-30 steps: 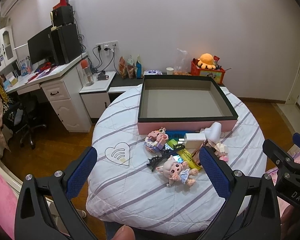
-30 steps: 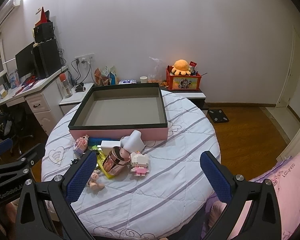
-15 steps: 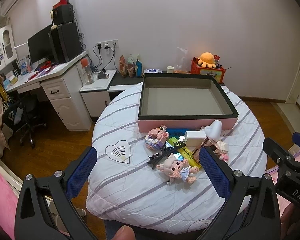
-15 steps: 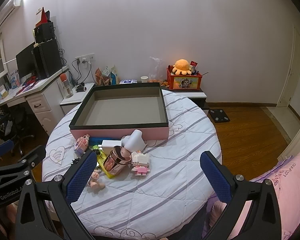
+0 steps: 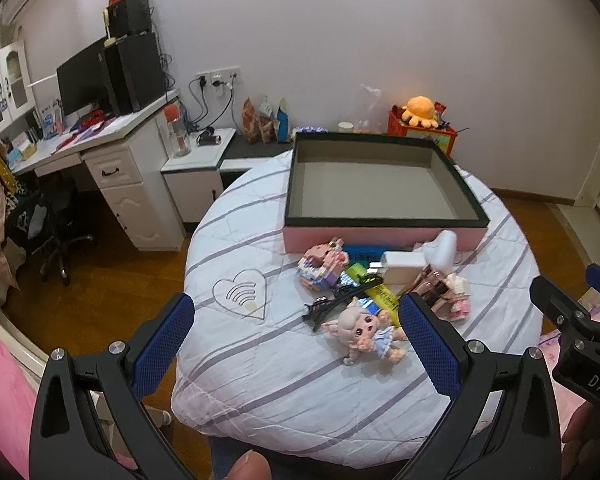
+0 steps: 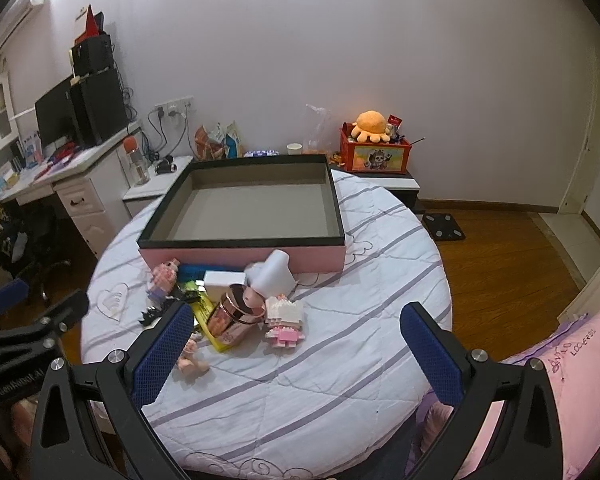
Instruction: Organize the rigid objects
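I hold my left gripper [image 5: 296,330] and right gripper [image 6: 296,330] spread wide, empty, above the table's [image 6: 340,380] near edge. Beyond lie the doll [image 5: 366,332], cup [image 6: 236,314] and block figure [image 6: 285,320], heaped before the empty box [image 6: 244,254].

The right gripper's blue pad [image 6: 162,354] hides most of the doll [image 6: 190,358], only its legs showing
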`<state>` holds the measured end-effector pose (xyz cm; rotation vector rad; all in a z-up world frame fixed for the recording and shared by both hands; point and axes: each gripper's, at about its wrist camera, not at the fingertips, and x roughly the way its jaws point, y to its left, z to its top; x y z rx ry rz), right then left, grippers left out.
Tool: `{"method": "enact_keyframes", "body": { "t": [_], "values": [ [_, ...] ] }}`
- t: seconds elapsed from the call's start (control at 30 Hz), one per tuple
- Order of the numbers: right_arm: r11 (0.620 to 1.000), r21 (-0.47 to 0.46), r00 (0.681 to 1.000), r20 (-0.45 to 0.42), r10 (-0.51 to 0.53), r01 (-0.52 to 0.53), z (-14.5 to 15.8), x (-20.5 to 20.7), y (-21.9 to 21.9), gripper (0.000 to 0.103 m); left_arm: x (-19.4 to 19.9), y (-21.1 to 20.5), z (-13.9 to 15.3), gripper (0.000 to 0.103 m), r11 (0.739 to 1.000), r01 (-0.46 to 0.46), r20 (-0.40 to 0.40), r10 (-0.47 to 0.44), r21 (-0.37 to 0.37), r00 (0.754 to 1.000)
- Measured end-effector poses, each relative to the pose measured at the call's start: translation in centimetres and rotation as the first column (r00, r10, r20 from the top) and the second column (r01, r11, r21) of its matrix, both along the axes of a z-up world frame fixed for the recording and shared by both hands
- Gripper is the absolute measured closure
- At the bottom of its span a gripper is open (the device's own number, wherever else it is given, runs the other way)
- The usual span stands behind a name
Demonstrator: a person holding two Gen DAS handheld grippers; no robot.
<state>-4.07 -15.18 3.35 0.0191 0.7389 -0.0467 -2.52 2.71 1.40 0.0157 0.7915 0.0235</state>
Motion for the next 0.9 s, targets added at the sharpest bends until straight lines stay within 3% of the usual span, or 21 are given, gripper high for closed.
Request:
{"method": "enact_keyframes", "body": {
  "t": [0.13, 0.47, 0.9],
  "values": [
    [1.0, 0.02, 0.999, -0.055, -0.001, 0.002, -1.8, 1.0, -0.7, 0.0, 0.5, 0.3, -0.7, 0.0, 1.0, -0.002, -0.019, 0.002, -0.006, 1.0],
    [1.0, -0.006, 0.998, -0.063, 0.023, -0.024, -2.4, 1.8, 0.1, 0.0, 1.2, 0.2, -1.2, 0.0, 1.0, -0.001, -0.015, 0.001, 0.012, 1.0],
    [0.999, -0.046, 0.975, -0.22, 0.017, -0.028, -9.2, 5.5, -0.9, 0.0, 4.3, -1.2, -5.5, 0.0, 0.999, 0.033, -0.082, -0.031, 0.013, 0.996]
  ]
}}
